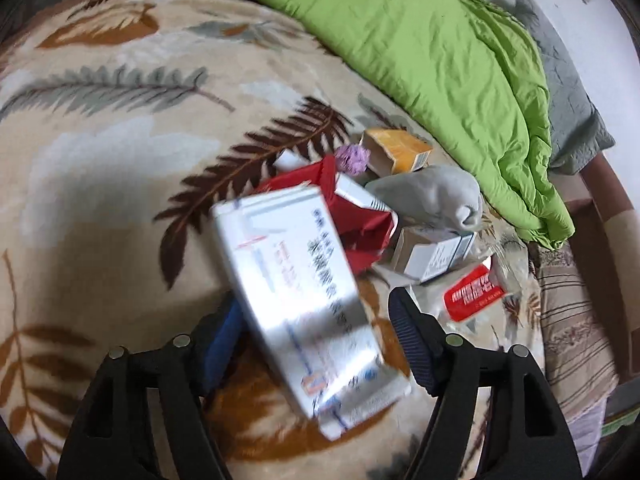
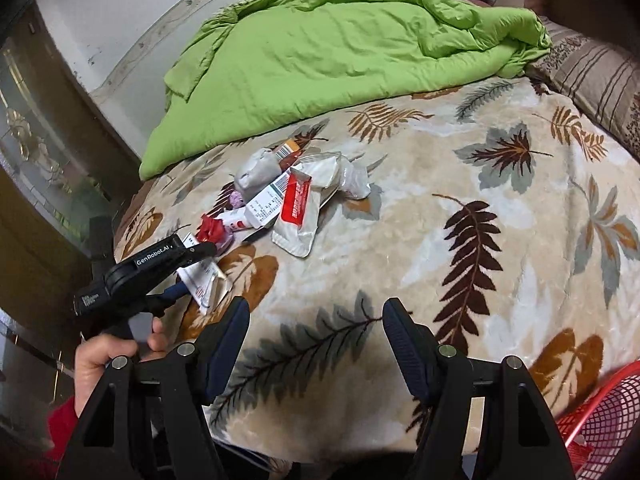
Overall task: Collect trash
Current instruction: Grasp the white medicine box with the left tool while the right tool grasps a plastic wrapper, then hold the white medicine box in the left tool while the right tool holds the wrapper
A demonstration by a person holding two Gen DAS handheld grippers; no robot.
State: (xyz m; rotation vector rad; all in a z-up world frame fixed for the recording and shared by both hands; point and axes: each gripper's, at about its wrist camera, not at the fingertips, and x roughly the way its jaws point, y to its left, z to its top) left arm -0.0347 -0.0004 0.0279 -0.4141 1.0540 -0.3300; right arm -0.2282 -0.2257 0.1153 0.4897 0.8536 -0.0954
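A pile of trash lies on the leaf-patterned blanket (image 2: pixel 460 280). In the left wrist view a blurred white carton (image 1: pixel 304 300) lies between the fingers of my left gripper (image 1: pixel 316 320), whose jaws stand wide apart; I cannot tell whether the pads touch it. Behind it are a red box (image 1: pixel 352 216), an orange box (image 1: pixel 400 150), a grey sock (image 1: pixel 436 196), a small white box (image 1: pixel 432 252) and a red-labelled wrapper (image 1: pixel 476 292). My right gripper (image 2: pixel 316 336) is open and empty above the blanket, short of the pile. The left gripper shows in the right wrist view (image 2: pixel 160 264) over the white carton (image 2: pixel 204 280).
A crumpled green quilt (image 2: pixel 340 52) lies behind the pile. A striped pillow (image 2: pixel 592 68) sits at the right. A red mesh basket (image 2: pixel 600 412) is at the bed's near right edge. A cabinet (image 2: pixel 36 152) stands left of the bed.
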